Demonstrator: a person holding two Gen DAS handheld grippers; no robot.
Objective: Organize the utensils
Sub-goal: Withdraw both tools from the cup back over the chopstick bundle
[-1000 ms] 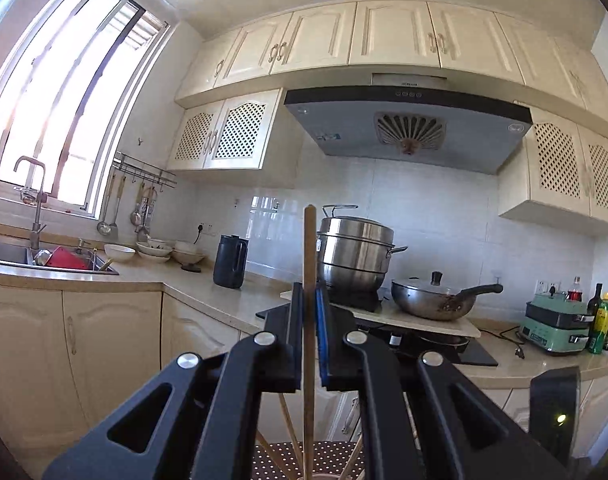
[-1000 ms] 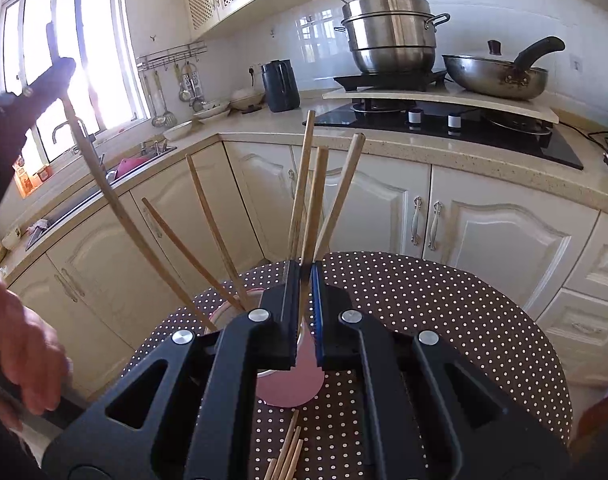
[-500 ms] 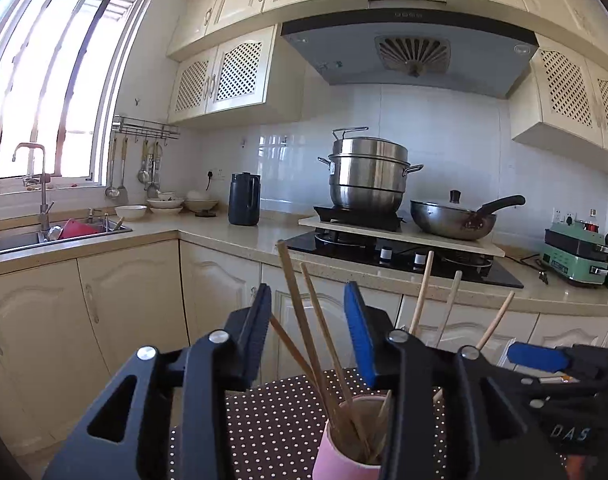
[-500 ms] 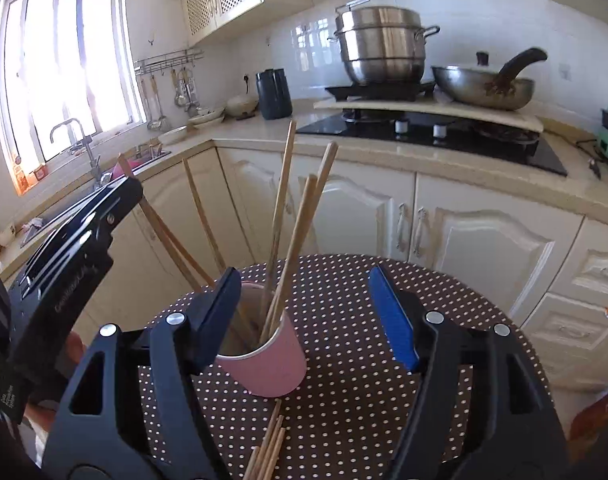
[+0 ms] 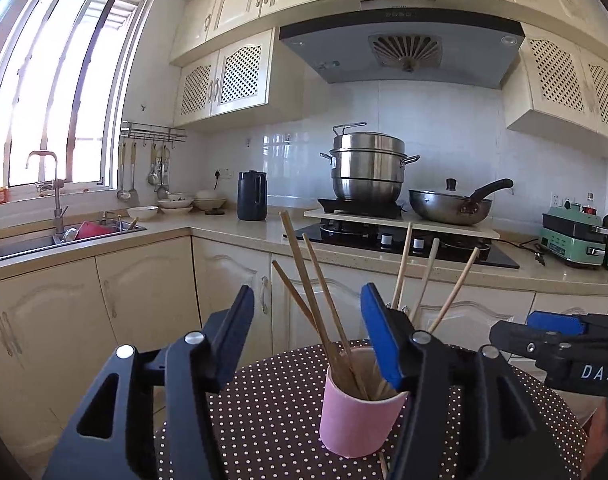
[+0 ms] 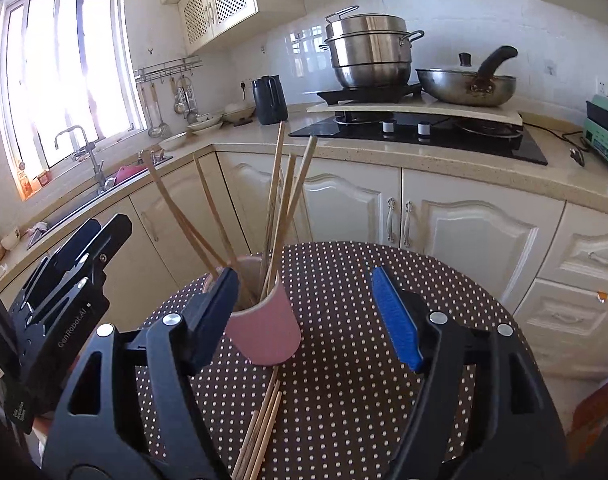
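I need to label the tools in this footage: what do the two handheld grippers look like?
Both are matte black frames with triangular cut-outs and silver round bolts. The left gripper and the right gripper each carry a blue pad inside their jaws. White lettering marks their sides: "GenRobot.AI" on the left one, "DAS" on the right.

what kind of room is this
A home kitchen, by the look of it: a gas hob with a steamer pot and a wok under a range hood, a sink by the window, and cream cabinets all around.
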